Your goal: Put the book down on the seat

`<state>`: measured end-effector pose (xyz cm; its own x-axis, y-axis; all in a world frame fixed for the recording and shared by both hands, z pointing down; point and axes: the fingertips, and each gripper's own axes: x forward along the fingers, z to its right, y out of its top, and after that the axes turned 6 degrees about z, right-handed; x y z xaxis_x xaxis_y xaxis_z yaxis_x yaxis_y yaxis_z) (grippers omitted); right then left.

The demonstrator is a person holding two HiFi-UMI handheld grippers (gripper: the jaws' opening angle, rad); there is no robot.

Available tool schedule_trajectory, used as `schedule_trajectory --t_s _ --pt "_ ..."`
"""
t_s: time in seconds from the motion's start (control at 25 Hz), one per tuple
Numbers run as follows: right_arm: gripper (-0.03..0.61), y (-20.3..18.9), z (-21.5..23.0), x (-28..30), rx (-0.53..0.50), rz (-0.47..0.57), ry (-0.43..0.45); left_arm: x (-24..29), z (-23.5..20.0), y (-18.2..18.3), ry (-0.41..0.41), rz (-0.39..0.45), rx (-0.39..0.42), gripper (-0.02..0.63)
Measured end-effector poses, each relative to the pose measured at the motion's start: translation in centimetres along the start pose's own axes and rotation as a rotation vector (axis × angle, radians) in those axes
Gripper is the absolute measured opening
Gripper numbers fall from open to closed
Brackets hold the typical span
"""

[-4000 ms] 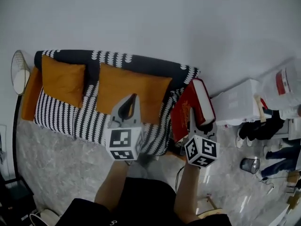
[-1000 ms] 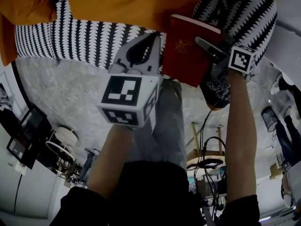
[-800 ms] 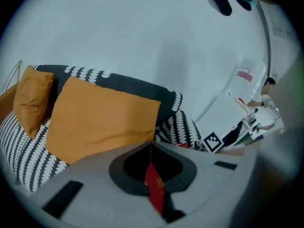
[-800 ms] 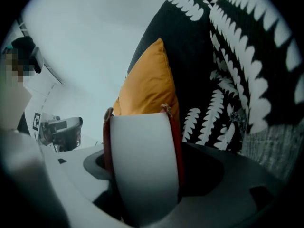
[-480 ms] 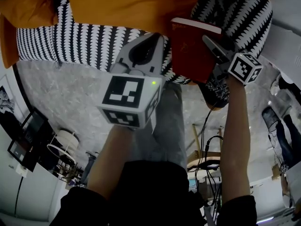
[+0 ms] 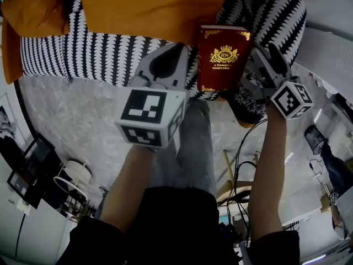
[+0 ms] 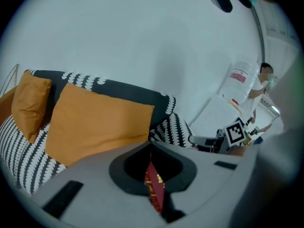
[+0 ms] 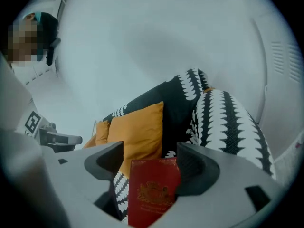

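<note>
The red book point(image 6: 223, 57) with gold print lies cover up on the black-and-white sofa seat point(image 6: 83, 51), at its front right end. My right gripper point(image 6: 260, 61) sits just right of the book. Its jaws stand wide and are closing a little, with no pad pressing on the book. In the right gripper view the book point(image 8: 153, 190) shows low in the gap of the right gripper point(image 8: 151, 152). My left gripper point(image 6: 182, 46) hovers left of the book, shut and holding nothing. In the left gripper view a sliver of the book point(image 7: 155, 192) shows below the left gripper point(image 7: 151, 144).
Orange cushions point(image 6: 149, 4) lean on the sofa back behind the book. The sofa's patterned arm point(image 6: 276, 15) rises at the right. Cables and a dark patterned object point(image 6: 248, 106) lie on the grey marble floor point(image 6: 71, 115) below the seat. A white box point(image 6: 331, 54) stands far right.
The right gripper has let go of the book and drawn back to the right. The book has settled with its cover facing up. The left gripper has hardly moved.
</note>
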<state>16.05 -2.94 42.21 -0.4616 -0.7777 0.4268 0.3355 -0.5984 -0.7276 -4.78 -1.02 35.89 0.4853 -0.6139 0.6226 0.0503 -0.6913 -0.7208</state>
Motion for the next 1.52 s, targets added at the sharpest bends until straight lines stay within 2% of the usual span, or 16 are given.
schedule_trajectory --t_s 0.2,0.32,0.48,0.68,0.84,0.96,1.16,1.32,1.52 --pt "0.19 -2.4 -3.2 -1.6 0.016 -0.018 -0.073 -1.6 1.5 -0.2 -0.014 -0.017 0.03 0.012" --pt "0.153 -3.0 -5.0 -2.8 0.063 0.029 -0.122 -2.3 2.2 -0.1 -0.021 -0.014 0.066 0.012" --pt "0.087 -3.9 -6.7 -4.9 0.097 0.034 -0.21 -3.7 3.4 -1.2 -0.002 -0.033 0.063 0.014" --pt "0.026 -2.8 -8.6 -8.5 0.116 0.057 -0.251 -6.2 5.0 -1.1 0.001 -0.026 0.091 0.012" --pt "0.012 -1.3 -10.0 -11.4 0.044 0.037 -0.282 -8.2 5.5 -0.5 0.021 -0.007 0.117 0.012" --pt "0.011 -0.2 -11.3 -13.7 0.022 0.037 -0.292 -9.7 7.2 0.2 0.005 0.004 0.139 0.012" --pt "0.011 1.2 -14.9 -16.7 -0.067 0.01 -0.254 -12.4 10.3 1.9 -0.018 0.05 0.173 0.012" --pt "0.011 4.8 -17.7 -18.9 -0.11 0.122 -0.206 -14.2 12.7 4.3 -0.019 0.13 0.169 0.013" --pt "0.011 12.3 -20.3 -20.7 -0.231 0.285 -0.16 -16.1 15.5 10.0 -0.032 0.275 0.216 0.012"
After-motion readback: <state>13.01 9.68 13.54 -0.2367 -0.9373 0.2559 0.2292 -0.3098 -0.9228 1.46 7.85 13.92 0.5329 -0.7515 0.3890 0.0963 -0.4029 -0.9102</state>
